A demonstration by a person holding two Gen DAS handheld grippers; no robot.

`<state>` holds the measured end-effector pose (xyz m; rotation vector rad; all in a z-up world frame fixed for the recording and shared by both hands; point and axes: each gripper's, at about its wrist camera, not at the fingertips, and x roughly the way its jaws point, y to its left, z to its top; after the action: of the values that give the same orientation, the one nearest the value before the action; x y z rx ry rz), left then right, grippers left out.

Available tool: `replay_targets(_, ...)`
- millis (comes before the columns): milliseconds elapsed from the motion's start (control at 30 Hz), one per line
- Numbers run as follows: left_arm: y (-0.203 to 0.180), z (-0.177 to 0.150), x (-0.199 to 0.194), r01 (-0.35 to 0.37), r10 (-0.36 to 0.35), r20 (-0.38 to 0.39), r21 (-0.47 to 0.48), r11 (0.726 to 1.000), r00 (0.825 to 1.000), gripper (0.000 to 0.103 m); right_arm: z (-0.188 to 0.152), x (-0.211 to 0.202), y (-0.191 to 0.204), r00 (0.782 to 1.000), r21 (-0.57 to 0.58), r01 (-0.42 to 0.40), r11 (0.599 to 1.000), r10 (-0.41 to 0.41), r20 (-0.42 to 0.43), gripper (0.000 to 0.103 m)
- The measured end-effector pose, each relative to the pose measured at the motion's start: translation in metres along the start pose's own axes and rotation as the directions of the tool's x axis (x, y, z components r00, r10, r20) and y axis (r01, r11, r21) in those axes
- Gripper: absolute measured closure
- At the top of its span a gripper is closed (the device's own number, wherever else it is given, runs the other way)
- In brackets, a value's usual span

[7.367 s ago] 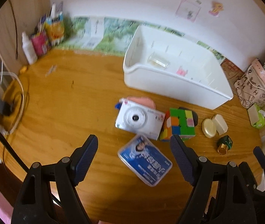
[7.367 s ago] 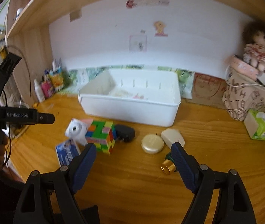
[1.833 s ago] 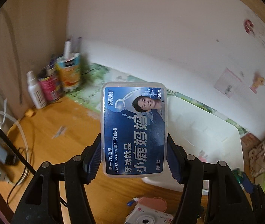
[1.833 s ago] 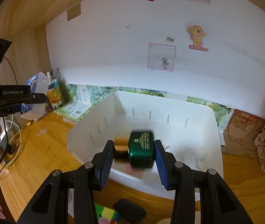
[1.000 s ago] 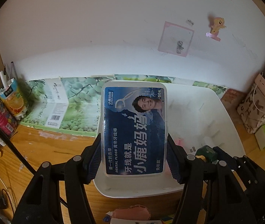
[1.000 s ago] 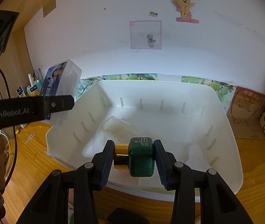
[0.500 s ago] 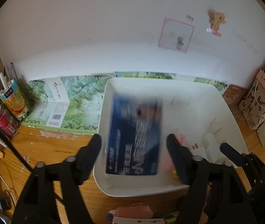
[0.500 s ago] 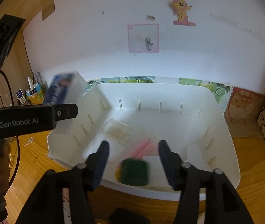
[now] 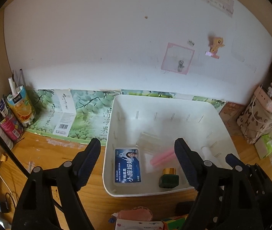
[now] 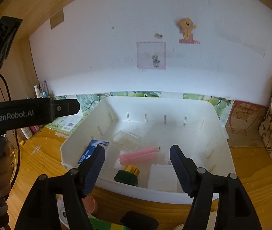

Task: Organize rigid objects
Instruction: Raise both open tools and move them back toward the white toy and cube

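Wooden desk (image 9: 46, 153): floss box (image 9: 127, 166) and green bottle (image 10: 127, 175) lie in the white bin (image 9: 115, 189); left gripper (image 9: 137, 163) and right gripper (image 10: 137, 169) opening, empty; camera (image 9: 138, 225) and cube (image 9: 174, 222) remain outside.

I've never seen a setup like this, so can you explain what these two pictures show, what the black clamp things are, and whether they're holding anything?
No robot here: a person holds a hand-operated clamp in each hand, and a wide-angle camera on each looks forward along its two fingers. One picture is from the left gripper, the other from the right gripper. Both look down into a white bin on a wooden desk. Neither holds anything; both sets of jaws are opening, with nothing between them. In the bin lie a blue dental floss box, a green bottle with a gold cap, pink rollers and a clear case. A camera and a colour cube partly show at the desk's near edge.
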<state>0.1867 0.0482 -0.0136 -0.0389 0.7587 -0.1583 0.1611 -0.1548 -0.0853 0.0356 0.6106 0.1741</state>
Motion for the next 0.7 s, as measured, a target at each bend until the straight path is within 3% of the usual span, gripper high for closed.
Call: replay_targets(700,0.009,-0.023,-0.084,0.06,-0.055,0.129,-0.038,0.997,0.99,0.021,-0.006,-0.082,0.025,0.993,-0.007,0.005,1.0,-0.004,0.121,0.023)
